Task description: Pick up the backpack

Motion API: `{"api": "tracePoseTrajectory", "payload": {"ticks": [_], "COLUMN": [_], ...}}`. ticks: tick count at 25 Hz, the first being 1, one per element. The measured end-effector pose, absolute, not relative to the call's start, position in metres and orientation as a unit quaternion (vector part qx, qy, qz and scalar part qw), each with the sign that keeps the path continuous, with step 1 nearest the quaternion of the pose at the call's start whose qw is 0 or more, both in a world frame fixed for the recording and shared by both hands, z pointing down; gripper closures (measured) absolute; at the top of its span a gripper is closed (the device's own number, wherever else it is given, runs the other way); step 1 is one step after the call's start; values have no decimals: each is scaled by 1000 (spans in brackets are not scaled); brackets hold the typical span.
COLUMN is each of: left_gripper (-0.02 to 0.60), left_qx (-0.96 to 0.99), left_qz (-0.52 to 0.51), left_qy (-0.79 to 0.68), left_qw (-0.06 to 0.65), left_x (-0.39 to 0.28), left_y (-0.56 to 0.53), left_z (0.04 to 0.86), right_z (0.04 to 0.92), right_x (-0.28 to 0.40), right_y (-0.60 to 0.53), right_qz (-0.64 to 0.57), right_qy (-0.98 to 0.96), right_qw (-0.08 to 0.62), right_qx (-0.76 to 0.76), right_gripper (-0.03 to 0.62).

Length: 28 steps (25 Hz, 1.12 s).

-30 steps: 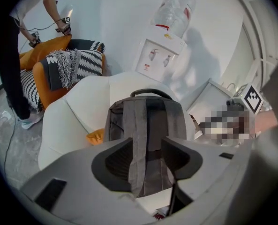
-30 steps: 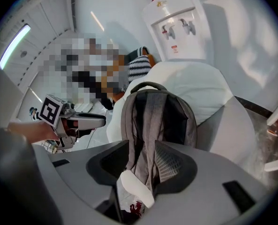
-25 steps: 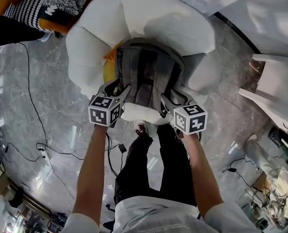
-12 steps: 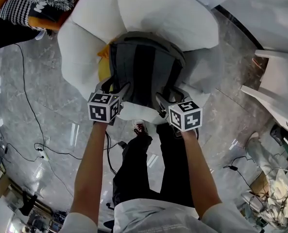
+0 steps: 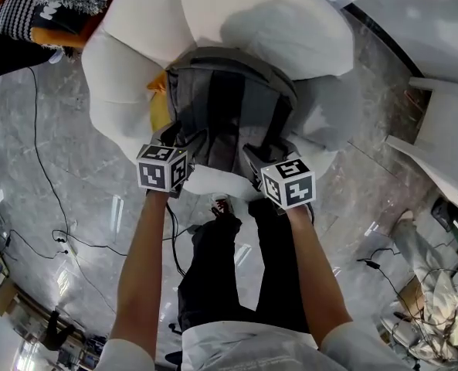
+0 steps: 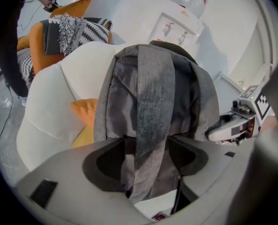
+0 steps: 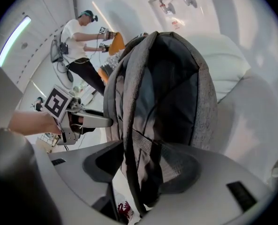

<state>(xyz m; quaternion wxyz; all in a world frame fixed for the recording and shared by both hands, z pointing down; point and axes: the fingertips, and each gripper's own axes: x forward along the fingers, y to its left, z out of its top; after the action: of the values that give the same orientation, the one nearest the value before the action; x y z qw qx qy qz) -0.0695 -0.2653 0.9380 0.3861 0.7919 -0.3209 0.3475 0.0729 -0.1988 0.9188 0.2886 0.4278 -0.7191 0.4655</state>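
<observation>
The grey backpack (image 5: 229, 114) stands upright on the seat of the white armchair (image 5: 275, 29), leaning against the armchair's back with its straps facing the person. A yellow cushion (image 5: 157, 110) is wedged beside it at the armchair's left side.

The left tool (image 6: 146, 159) is spread wide around the left shoulder strap (image 6: 150, 102), which hangs loose between the jaws with no pad pressing on it. The right tool (image 7: 141, 165) is opening, and the right shoulder strap (image 7: 129, 125) runs through its gap ungripped.

This looks like the grasp stage, with nothing held. The next move calls for both tools to close firmly on their straps and then lift evenly clear of the armchair.

Against a second ago, both tools are spread wider and the backpack sits lower and squarer on the armchair seat.
</observation>
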Motion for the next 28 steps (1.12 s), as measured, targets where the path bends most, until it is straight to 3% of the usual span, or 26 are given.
{"api": "tracePoseTrajectory", "payload": {"ticks": [7, 14, 18, 24, 28], "left_gripper": [268, 333, 383, 474, 496], "left_qx": [791, 791, 790, 786, 785], "left_qz": [341, 307, 316, 309, 310], "left_qy": [-326, -339, -332, -336, -331], "left_qw": [390, 407, 408, 417, 422], "left_x": [-63, -57, -57, -61, -57], "left_y": [-260, -257, -251, -244, -236], "left_z": [954, 948, 942, 935, 925], "right_z": [935, 941, 936, 930, 921], "right_x": [64, 59, 60, 62, 64], "right_y": [-188, -188, -190, -188, -184], "right_qz": [495, 505, 499, 510, 502], "right_qy": [-703, -695, -690, -671, -667], "right_qw": [289, 317, 333, 342, 359], "right_qx": [420, 402, 406, 415, 417], "right_gripper": [370, 375, 439, 454, 549]}}
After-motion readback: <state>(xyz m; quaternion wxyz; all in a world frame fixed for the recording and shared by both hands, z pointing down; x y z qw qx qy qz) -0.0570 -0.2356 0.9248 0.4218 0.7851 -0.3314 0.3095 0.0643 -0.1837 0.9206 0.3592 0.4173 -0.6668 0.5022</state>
